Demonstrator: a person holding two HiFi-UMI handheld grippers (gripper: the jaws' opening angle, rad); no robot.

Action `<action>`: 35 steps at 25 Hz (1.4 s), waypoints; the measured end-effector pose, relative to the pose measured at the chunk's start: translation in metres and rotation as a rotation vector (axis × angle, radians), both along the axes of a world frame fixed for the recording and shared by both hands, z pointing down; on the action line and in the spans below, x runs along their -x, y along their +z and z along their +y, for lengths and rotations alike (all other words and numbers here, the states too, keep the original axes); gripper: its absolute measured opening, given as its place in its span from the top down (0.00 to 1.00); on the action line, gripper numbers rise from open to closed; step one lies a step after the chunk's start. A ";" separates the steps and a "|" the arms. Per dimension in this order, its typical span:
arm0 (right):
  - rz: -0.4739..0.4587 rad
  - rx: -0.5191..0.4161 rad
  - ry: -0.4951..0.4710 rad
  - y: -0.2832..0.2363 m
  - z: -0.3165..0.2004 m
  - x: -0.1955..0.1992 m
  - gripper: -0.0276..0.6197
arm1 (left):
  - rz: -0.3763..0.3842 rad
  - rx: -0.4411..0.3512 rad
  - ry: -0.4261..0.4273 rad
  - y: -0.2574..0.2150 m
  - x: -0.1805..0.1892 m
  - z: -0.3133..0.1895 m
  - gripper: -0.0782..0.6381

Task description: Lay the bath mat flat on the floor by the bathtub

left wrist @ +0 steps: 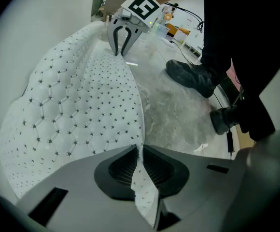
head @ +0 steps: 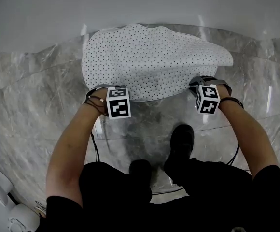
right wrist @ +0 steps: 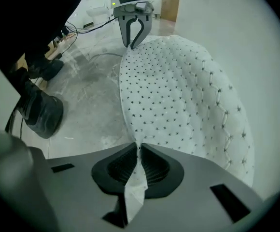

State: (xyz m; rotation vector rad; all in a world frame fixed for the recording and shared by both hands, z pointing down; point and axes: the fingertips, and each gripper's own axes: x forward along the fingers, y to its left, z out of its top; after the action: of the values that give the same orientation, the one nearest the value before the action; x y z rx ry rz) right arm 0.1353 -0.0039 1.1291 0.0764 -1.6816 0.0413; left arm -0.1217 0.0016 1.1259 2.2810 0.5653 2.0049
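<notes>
We are in the middle of the laying step: the bath mat [head: 149, 62] is already on the floor [head: 34, 91] in front of the bathtub [head: 130, 8], but it is not yet flat. The left gripper [left wrist: 140, 166] has its jaws closed narrow on the near left corner of the mat, and the right gripper [right wrist: 139, 166] pinches the near right corner in the same way; in both gripper views a fold of the white dotted cloth stands between the pads. The middle of the mat bulges upward, and its far edge seems to lean against the white side of the bathtub. We judge that the next move calls for pulling both corners toward us evenly and lowering them, so that the bulge goes out and the far edge comes down from the wall, and only then opening the jaws. Behind the near edge there is some open floor, but our shoes [head: 181, 141] and a cable [head: 95, 149] lie near, so the room for pulling back is limited.
</notes>
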 end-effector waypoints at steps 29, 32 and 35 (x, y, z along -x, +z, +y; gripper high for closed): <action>0.084 -0.012 0.477 -0.009 -0.025 -0.094 0.68 | 0.038 0.176 -0.198 -0.012 0.002 0.020 0.74; 0.147 -0.025 0.293 0.002 -0.019 -0.079 0.78 | 0.071 0.030 -0.324 -0.006 0.009 -0.022 0.74; 0.186 -0.063 0.176 0.002 -0.018 -0.078 0.79 | 0.033 -0.090 -0.331 0.003 0.021 -0.045 0.75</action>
State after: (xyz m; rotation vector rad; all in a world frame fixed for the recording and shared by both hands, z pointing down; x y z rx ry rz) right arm 0.2134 -0.0219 1.1315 0.2677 -1.4870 0.1108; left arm -0.1423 -0.0432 1.1289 2.2786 0.0885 1.8683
